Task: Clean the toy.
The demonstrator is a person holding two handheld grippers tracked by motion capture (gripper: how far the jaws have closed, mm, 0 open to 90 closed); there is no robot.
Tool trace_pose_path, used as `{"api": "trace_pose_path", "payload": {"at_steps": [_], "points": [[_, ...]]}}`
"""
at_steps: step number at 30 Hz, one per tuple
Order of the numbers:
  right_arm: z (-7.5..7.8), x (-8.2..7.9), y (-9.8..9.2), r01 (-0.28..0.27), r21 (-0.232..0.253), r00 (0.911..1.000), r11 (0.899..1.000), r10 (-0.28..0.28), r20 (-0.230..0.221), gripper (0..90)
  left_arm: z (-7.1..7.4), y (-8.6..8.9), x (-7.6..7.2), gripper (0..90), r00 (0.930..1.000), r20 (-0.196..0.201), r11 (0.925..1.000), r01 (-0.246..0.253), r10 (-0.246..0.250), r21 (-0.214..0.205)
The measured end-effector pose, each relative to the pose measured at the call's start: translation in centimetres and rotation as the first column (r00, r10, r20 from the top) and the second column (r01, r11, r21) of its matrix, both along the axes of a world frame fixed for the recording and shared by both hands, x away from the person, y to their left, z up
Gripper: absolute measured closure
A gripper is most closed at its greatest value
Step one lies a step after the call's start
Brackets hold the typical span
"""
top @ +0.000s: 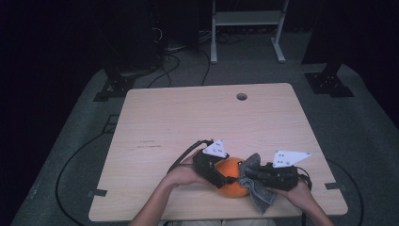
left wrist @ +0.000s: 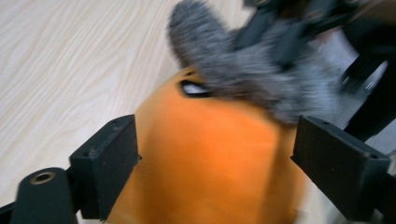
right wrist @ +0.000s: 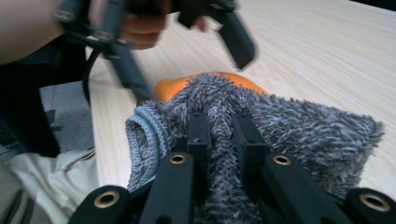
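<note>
A round orange object (top: 231,167) lies near the front edge of the wooden table (top: 188,117). My left gripper (top: 226,181) reaches in from the left, with its jaws on either side of the orange object (left wrist: 210,154) and touching it. A grey fluffy cloth (top: 258,192) is pinched in my right gripper (top: 249,172), which comes in from the right. The cloth (right wrist: 303,130) is draped over the top of the orange object (right wrist: 169,87). In the left gripper view the cloth (left wrist: 243,70) covers the object's far side. The left gripper (right wrist: 191,74) appears blurred in the right gripper view.
A round cable hole (top: 242,96) sits near the table's far edge. The table's front edge runs just below both hands. A white metal stand (top: 244,19) and cables (top: 164,66) lie on the floor beyond the table.
</note>
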State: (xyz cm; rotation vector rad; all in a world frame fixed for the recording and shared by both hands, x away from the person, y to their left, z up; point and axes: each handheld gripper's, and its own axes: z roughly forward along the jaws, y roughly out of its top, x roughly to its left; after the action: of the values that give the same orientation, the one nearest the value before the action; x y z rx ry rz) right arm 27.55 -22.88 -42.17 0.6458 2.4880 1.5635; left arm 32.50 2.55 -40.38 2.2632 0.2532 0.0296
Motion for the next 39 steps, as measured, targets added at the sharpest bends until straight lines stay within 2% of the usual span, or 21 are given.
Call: {"api": "trace_pose_path", "payload": {"at_steps": [2, 4, 5, 6, 9, 13, 15, 16, 17, 19, 20, 21, 23, 25, 28, 30, 31, 34, 36, 39], "points": [[-0.2, -0.2, -0.3, -0.006, 0.002, 1.0000, 1.000, 0.006, 0.004, 78.6, -0.4, -0.6, 1.0, 8.4, 0.9986, -0.052, 0.9993, 0.006, -0.004, 0.037], [-0.4, -0.3, -0.6, -0.003, 0.011, 1.0000, 1.000, 0.003, -0.004, 78.6, -1.1, -1.1, 1.6, 8.1, 0.9927, -0.121, 0.9984, 0.006, 0.001, 0.056], [-0.5, -0.4, -0.8, -0.004, 0.008, 1.0000, 1.000, 0.005, -0.007, 78.6, -1.5, -1.3, 1.8, 8.2, 0.9888, -0.149, 0.9984, 0.001, 0.008, 0.056], [-0.6, -0.4, -1.1, -0.004, -0.001, 1.0000, 1.000, 0.004, -0.006, 78.6, -1.8, -1.3, 1.8, 8.5, 0.9875, -0.157, 0.9990, -0.003, 0.010, 0.045], [-1.0, -0.5, -2.1, 0.005, 0.005, 0.9994, 1.000, -0.005, -0.034, 78.7, -2.0, -1.4, 1.1, 12.7, 0.9917, -0.128, 0.9995, -0.005, 0.009, 0.031], [-1.1, -0.5, -2.9, 0.026, -0.007, 0.9987, 1.000, -0.027, -0.043, 78.7, -1.8, -1.7, 0.1, 19.7, 0.9984, -0.056, 0.9985, -0.008, 0.011, 0.054], [-0.8, -0.6, -2.7, 0.036, 0.002, 0.9987, 0.999, -0.036, -0.037, 78.9, -1.6, -1.6, -0.3, 23.5, 0.9994, -0.033, 0.9973, -0.008, 0.010, 0.072], [-0.6, -0.6, -2.4, 0.039, 0.014, 0.9988, 0.999, -0.039, -0.031, 78.8, -1.6, -1.4, -0.6, 25.7, 1.0000, -0.008, 0.9965, 0.002, -0.002, 0.083], [-0.3, -0.7, -2.0, 0.038, 0.022, 0.9990, 0.999, -0.038, -0.022, 78.8, -1.5, -1.3, -0.9, 27.5, 0.9999, 0.015, 0.9965, 0.007, -0.008, 0.083], [0.3, -0.6, -1.1, 0.036, 0.005, 0.9993, 0.999, -0.036, 0.007, 78.8, -1.5, -1.0, -1.6, 29.8, 0.9986, 0.051, 0.9968, 0.013, -0.017, 0.079], [0.5, -0.4, -0.8, 0.035, 0.004, 0.9994, 0.999, -0.035, 0.007, 78.8, -1.5, -0.9, -2.0, 30.9, 0.9975, 0.068, 0.9970, 0.013, -0.019, 0.077], [0.6, -0.2, -0.5, 0.038, 0.001, 0.9992, 0.999, -0.038, 0.013, 78.8, -1.5, -0.8, -2.3, 31.9, 0.9971, 0.076, 0.9971, 0.001, -0.007, 0.076], [0.6, 0.3, -0.5, 0.052, -0.004, 0.9986, 0.999, -0.052, 0.008, 78.9, -1.5, -0.4, -2.6, 34.0, 0.9973, 0.062, 0.9980, -0.042, 0.039, 0.048], [0.4, 0.5, -1.0, 0.077, -0.020, 0.9970, 0.997, -0.077, 0.013, 78.9, -1.7, -0.2, -2.7, 35.7, 0.9969, 0.052, 0.9979, -0.061, 0.060, 0.021], [-0.1, 1.0, -2.7, 0.155, -0.030, 0.9878, 0.987, -0.155, -0.008, 78.7, -1.6, 0.0, -3.0, 38.2, 0.9945, 0.056, 0.9961, -0.089, 0.089, 0.001], [-0.3, 1.3, -3.5, 0.192, -0.035, 0.9812, 0.981, -0.193, -0.012, 78.5, -1.3, 0.1, -3.0, 38.7, 0.9929, 0.030, 0.9931, -0.115, 0.115, -0.026], [-0.4, 1.4, -4.0, 0.211, -0.035, 0.9772, 0.977, -0.212, -0.012, 78.4, -1.1, 0.1, -3.0, 39.0, 0.9923, 0.033, 0.9927, -0.118, 0.119, -0.024], [-0.5, 1.9, -5.0, 0.275, -0.067, 0.9615, 0.959, -0.275, 0.014, 77.1, -0.8, 0.2, -2.8, 39.5, 0.9878, 0.060, 0.9896, -0.143, 0.143, -0.019], [-0.7, 2.3, -5.5, 0.317, -0.100, 0.9483, 0.943, -0.316, 0.033, 75.9, -0.6, 0.3, -2.3, 39.5, 0.9842, 0.075, 0.9871, -0.160, 0.160, -0.012], [-1.1, 2.7, -6.1, 0.330, -0.090, 0.9438, 0.940, -0.330, 0.010, 69.0, -0.3, 0.7, -1.5, 39.5, 0.9737, 0.114, 0.9799, -0.199, 0.197, 0.004]]}}
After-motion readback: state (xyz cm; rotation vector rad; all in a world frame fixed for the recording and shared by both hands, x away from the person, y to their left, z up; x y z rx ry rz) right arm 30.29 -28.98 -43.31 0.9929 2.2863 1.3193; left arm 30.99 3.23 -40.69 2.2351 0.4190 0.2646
